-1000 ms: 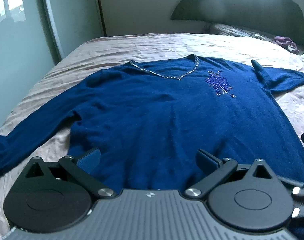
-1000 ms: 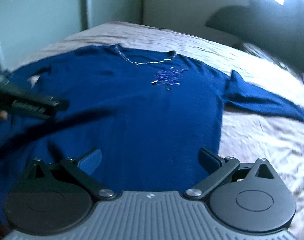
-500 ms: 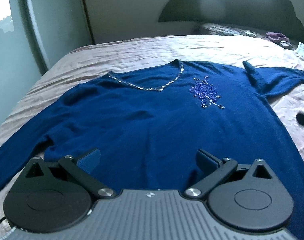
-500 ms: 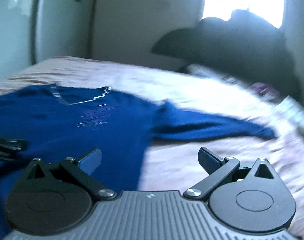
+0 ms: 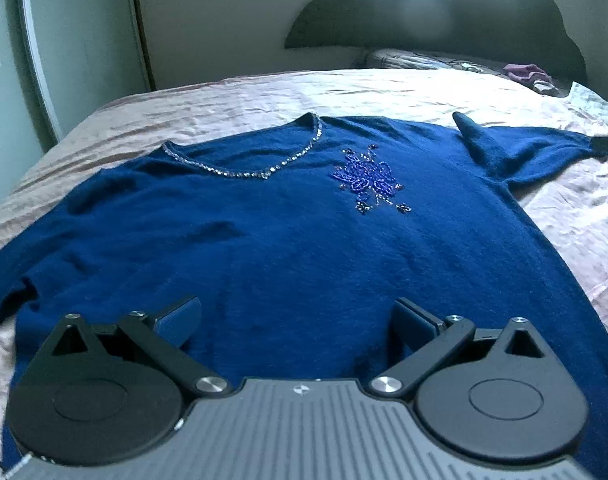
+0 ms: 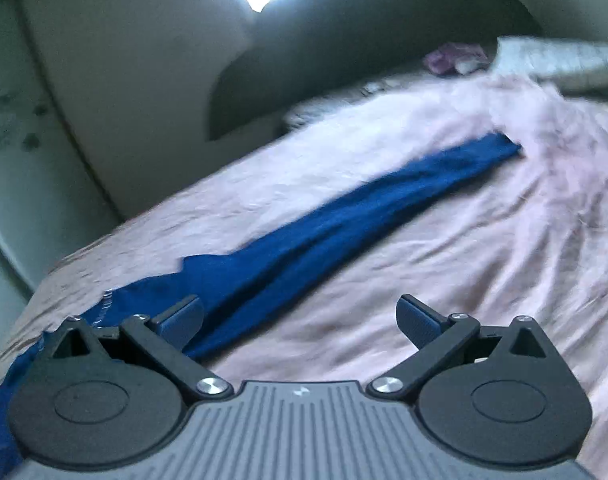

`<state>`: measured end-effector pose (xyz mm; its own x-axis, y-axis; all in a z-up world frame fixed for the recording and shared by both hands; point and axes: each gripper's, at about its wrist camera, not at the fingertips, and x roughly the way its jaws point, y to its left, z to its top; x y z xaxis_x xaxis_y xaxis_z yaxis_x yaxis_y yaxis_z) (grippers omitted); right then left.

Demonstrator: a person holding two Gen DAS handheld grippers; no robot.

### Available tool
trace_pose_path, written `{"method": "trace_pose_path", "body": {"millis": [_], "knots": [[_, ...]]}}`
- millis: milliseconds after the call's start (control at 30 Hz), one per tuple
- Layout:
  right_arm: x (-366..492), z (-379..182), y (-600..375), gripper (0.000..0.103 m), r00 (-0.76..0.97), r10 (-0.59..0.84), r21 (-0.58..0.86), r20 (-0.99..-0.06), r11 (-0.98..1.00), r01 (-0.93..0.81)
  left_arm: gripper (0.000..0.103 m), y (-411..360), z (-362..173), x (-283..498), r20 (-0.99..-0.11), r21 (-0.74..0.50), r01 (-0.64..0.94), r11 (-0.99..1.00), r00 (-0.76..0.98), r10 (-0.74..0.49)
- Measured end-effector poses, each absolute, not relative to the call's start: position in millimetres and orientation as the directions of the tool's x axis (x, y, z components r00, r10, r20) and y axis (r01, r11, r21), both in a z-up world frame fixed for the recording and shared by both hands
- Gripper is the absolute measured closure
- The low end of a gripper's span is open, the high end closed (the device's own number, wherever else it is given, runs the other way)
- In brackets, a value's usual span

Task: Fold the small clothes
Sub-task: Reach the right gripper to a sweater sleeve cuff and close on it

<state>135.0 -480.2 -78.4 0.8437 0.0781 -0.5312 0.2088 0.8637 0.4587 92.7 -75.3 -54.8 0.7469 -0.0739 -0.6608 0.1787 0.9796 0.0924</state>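
Beyond spread jaws, flat sweater (image 5: 288, 248)

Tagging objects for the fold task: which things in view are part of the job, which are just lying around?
Job:
- blue sweater, spread flat on the bed
- its right sleeve, stretched out
- left gripper, open above the hem
- right gripper, open by the sleeve

Lying about:
- pink bedspread
- purple cloth near the headboard
- pillow

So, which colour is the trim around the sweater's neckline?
Silver, sparkly neckline trim on the dark blue sweater; clearest in the left wrist view.
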Motion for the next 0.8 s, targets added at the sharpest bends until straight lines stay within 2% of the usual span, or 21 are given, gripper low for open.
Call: {"method": "trace_pose_path", "body": {"millis": [100,300,500,800], "knots": [[153.2,-95.6,-507.3,0.0,0.819,0.075,0.501,-0.568,0.822,0.272,0.0,-77.2,-59.0,95.4,-0.666,0.087,0.183,0.979,0.742,-0.08],[181.6,-110.5,-542.9,0.0,0.835,0.04,0.487,-0.549,0.827,0.28,0.001,-84.4,-65.6,93.7,-0.64,0.127,0.195,0.972,0.765,-0.07],[212.8,-118.7,-594.7,0.0,0.875,0.057,0.6,-0.481,0.748,0.282,0.001,-83.6,-69.4,92.5,-0.624,0.114,0.19,0.975,0.777,-0.078],[248.4,-126.7,-643.3,0.0,0.903,-0.048,0.686,-0.426,0.634,0.357,0.001,-81.1,-70.8,94.2,-0.626,0.09,0.183,0.979,0.775,-0.088]]}}
